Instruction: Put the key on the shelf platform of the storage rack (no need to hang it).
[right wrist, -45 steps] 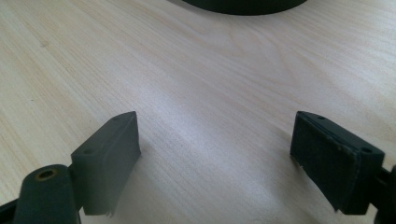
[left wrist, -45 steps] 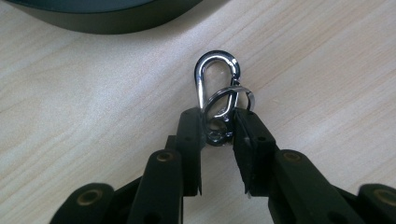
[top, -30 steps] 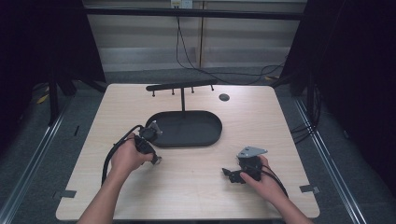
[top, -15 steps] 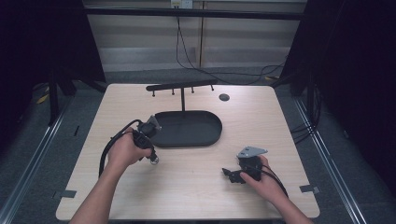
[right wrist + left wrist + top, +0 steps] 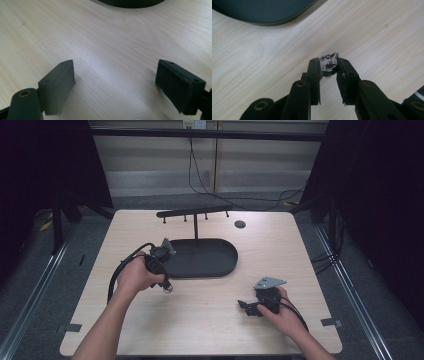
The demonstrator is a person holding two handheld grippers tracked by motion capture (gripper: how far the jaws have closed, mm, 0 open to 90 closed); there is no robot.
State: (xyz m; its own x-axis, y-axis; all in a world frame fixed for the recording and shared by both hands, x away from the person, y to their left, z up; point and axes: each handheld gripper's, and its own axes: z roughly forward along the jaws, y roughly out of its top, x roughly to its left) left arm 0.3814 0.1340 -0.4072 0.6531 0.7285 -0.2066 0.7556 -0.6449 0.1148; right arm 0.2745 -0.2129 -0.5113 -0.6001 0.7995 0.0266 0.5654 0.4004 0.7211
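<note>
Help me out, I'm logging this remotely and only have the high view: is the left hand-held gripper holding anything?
Observer: Yes. The left hand-held gripper is shut on a small shiny metal ring, seen in its own view.
Operator: Is the ring on the table?
Observer: No, it hangs above the table, near the dark tray.
Operator: And the right one?
Observer: The right hand-held gripper is open, with bare wood between its jaws.

No text, label, brand, number or sign can be read anywhere: not on the pale wooden tabletop point(image 5: 210, 320), nor on the black oval tray point(image 5: 220, 265) at its middle.
</note>
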